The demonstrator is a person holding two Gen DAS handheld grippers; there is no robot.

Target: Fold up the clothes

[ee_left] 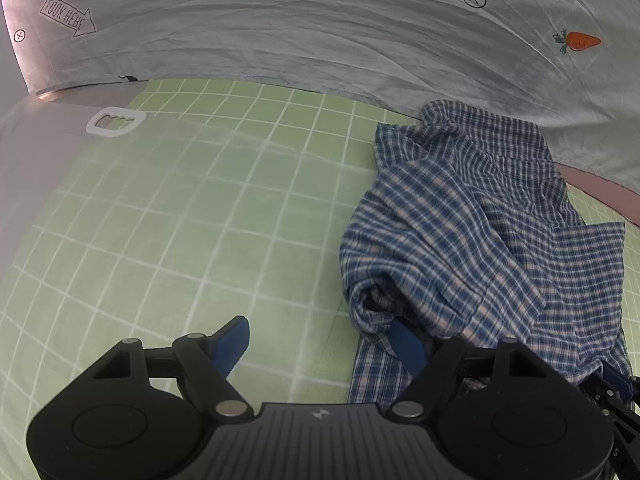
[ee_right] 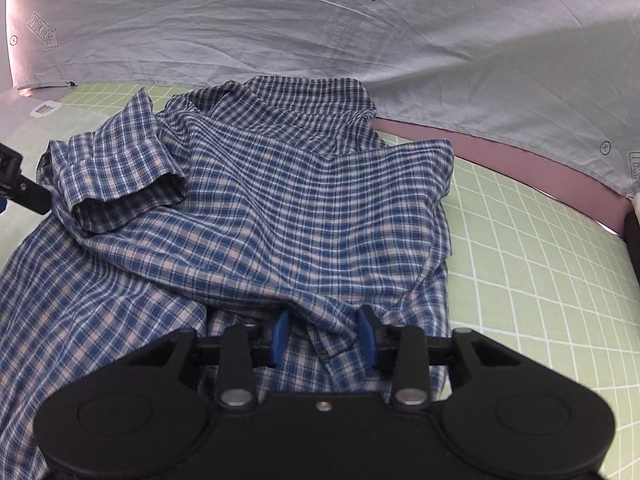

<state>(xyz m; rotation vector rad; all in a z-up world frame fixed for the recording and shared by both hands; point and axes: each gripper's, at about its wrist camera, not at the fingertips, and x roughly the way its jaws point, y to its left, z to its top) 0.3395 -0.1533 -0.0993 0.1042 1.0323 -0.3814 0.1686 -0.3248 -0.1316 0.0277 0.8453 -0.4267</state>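
The plaid shirt (ee_right: 256,216) lay rumpled on the green grid mat (ee_left: 180,208). My right gripper (ee_right: 324,336) straddled a near hem fold, not clearly pinching; my left gripper (ee_left: 320,340) was spread wide at the shirt's left edge.

2 low, close claw-mounted views facing the grey backdrop sheet (ee_left: 320,24), sharing the plaid shirt (ee_right: 256,200) on the green grid mat (ee_left: 160,220)
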